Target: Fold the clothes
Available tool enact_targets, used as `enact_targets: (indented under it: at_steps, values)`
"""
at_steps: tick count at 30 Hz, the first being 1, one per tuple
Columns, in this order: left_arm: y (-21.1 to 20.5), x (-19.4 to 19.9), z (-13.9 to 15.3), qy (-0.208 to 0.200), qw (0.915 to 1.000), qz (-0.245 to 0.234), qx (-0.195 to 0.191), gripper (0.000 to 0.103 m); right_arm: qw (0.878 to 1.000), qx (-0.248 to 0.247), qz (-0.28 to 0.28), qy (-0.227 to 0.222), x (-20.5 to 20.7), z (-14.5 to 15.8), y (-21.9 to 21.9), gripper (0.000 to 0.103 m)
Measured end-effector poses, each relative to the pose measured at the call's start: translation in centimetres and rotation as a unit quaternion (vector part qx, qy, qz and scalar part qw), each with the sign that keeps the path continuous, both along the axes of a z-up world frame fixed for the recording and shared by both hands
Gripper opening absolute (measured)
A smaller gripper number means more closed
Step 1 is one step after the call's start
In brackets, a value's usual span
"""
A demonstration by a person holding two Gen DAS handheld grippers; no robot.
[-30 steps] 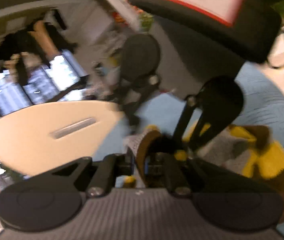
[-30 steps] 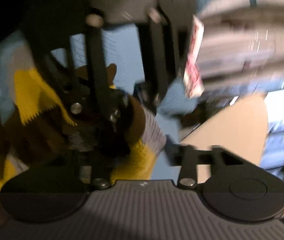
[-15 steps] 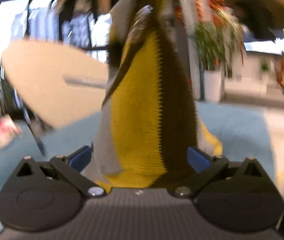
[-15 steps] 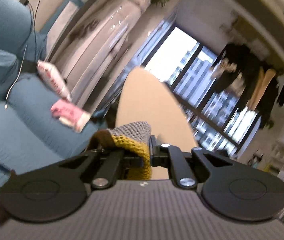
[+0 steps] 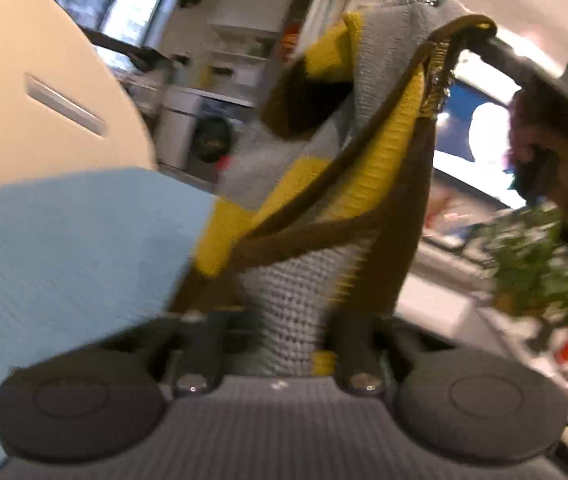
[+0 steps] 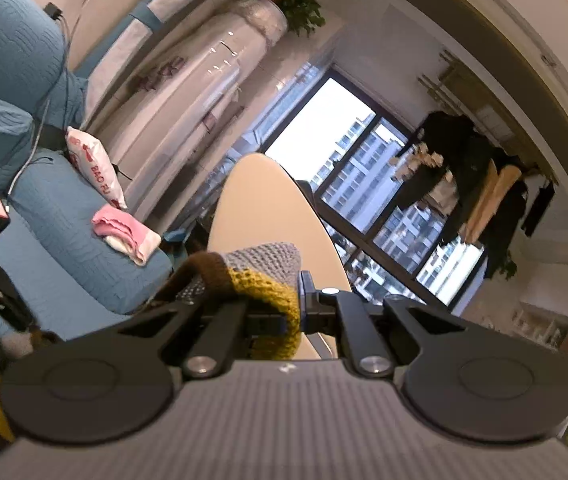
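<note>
A knitted sweater [image 5: 363, 168] in yellow, brown and grey hangs in the air, stretched between both grippers. My left gripper [image 5: 284, 320] is shut on its grey lower part, and the fabric rises from the jaws up to the other gripper [image 5: 539, 76] at the top right. In the right wrist view my right gripper [image 6: 280, 312] is shut on a bunched corner of the same sweater [image 6: 260, 272], which bulges over the jaws. The fingertips of both grippers are hidden by the knit.
A blue sofa [image 6: 64, 236] with a folded pink cloth [image 6: 128, 236] and a white-and-red bag [image 6: 92, 164] lies to the left. A beige oval table [image 6: 268, 216] stands ahead by the window. Blue upholstery [image 5: 64, 248] and a green plant [image 5: 535, 264] flank the sweater.
Both grippers have lifted the sweater off the blue surface into the air. The left view has swung so that the sweater now stretches up to the right.
</note>
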State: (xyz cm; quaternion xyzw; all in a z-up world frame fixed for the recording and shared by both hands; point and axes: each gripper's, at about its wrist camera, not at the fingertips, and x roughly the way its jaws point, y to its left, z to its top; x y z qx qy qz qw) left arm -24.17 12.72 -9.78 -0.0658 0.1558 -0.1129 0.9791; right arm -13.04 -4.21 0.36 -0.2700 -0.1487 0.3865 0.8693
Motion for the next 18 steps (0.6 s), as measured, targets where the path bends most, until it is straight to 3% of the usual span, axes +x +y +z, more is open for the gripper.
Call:
enact_targets:
  at_steps: [5,8,12,14,18]
  values:
    - [2.2,-3.1,7.4,-0.114,0.9879,0.100,0.033,0.007,0.998,0.058,-0.025,0.022,-0.2,2.0,-1.3,0.009]
    - [1.8,-6.6,14.0,-0.207,0.9652,0.147,0.063,0.008,0.994,0.105,-0.024,-0.002,-1.9,5.1,-1.7,0.008]
    - [-0.2,-10.8,22.9,-0.324,0.9240,0.170,0.110,0.008,0.983,0.176,-0.016,-0.051,-4.8,9.7,-2.6,0.008]
    - [-2.0,-11.7,25.7,-0.351,0.9127,0.173,0.118,0.009,0.980,0.190,-0.024,-0.061,-4.5,11.4,-2.3,0.008]
    - [-1.9,-8.4,29.8,-0.343,0.9114,0.190,0.125,0.011,0.976,0.202,-0.051,-0.068,-2.3,14.4,-1.0,0.008]
